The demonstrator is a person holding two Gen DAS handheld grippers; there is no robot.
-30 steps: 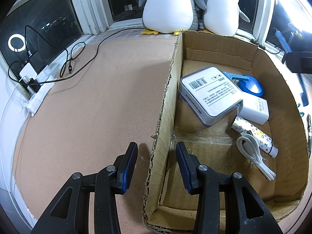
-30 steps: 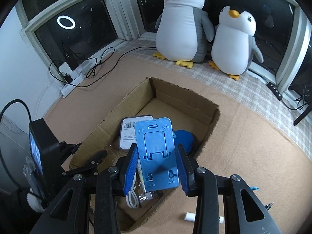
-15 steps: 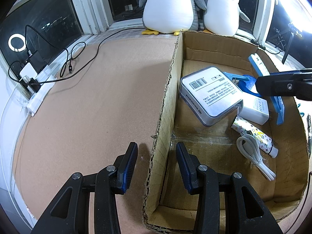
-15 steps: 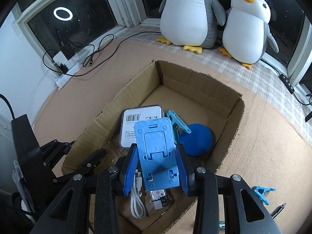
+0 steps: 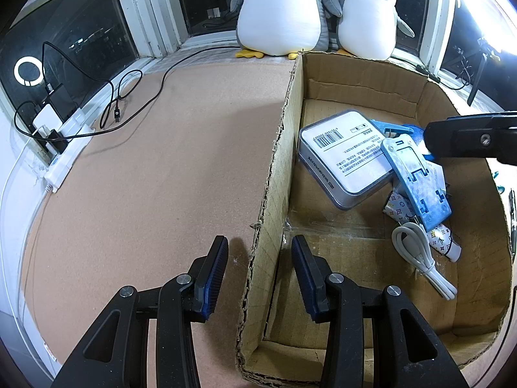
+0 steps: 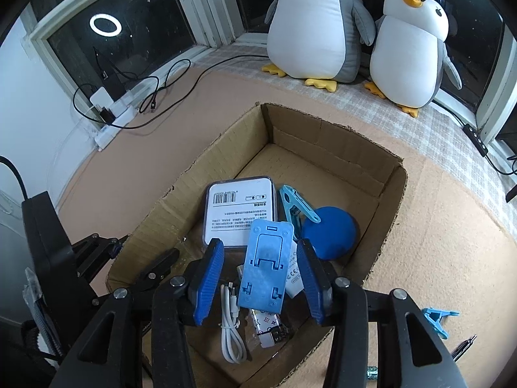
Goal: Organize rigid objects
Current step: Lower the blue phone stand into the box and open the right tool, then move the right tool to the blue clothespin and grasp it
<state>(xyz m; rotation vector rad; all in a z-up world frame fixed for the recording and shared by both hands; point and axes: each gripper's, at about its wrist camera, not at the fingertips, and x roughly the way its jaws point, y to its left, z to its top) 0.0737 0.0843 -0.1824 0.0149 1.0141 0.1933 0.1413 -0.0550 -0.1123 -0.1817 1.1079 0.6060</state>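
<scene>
A cardboard box [image 6: 339,135] sits on the brown mat. My right gripper [image 6: 260,268] hangs over its near end with jaws opening. The blue phone stand [image 6: 266,268] sits between them with a gap on each side. In the left wrist view the stand [image 5: 416,181] lies tilted on the white tin [image 5: 345,158] and the patterned tube [image 5: 442,242]. A right gripper finger [image 5: 468,139] hovers above them. My left gripper [image 5: 260,258] straddles the box's left wall [image 5: 278,161], pads apart from the cardboard.
Also in the box are a light blue clip [image 6: 295,208], a blue disc [image 6: 329,234] and a white cable [image 6: 231,333]. Another blue clip [image 6: 436,318] and a pen [image 6: 463,349] lie outside at right. Two plush penguins [image 6: 316,26] stand behind. A power strip with cables [image 6: 113,116] lies far left.
The right gripper came in over the box and spread its jaws. The blue stand slipped out of its grip onto the things in the box. The left gripper kept still.
</scene>
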